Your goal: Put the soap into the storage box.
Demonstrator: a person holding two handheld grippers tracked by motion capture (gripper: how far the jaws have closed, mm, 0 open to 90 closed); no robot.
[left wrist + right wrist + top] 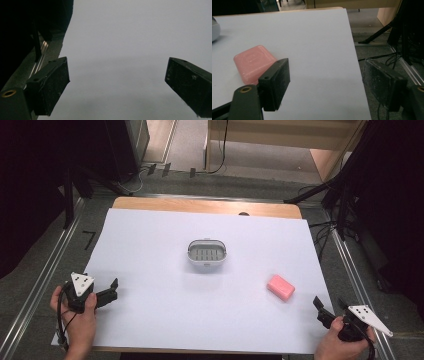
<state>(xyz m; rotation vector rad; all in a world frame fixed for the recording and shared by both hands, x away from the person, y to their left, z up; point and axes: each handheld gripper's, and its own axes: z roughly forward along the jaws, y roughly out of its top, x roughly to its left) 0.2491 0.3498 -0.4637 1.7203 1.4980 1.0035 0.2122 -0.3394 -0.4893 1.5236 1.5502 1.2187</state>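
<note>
A pink bar of soap [280, 287] lies flat on the white sheet [150, 250], right of centre. A grey-white oval soap dish [206, 254] with a slotted insert stands in the middle of the sheet, with nothing in it. My right gripper [329, 304] is open at the sheet's front right corner, a short way from the soap. In the right gripper view the soap [252, 61] lies just beyond the left jaw of this gripper [325, 65], and the dish's edge [215, 28] shows at far left. My left gripper [114, 289] is open at the sheet's front left edge, and bare sheet lies between its fingertips [117, 67].
The sheet covers a wooden table [200, 206] whose far edge shows. Metal rails [45, 270] run along both sides on the grey floor. Black stands and cables [340, 215] crowd the right side, beyond the sheet's right edge [354, 50].
</note>
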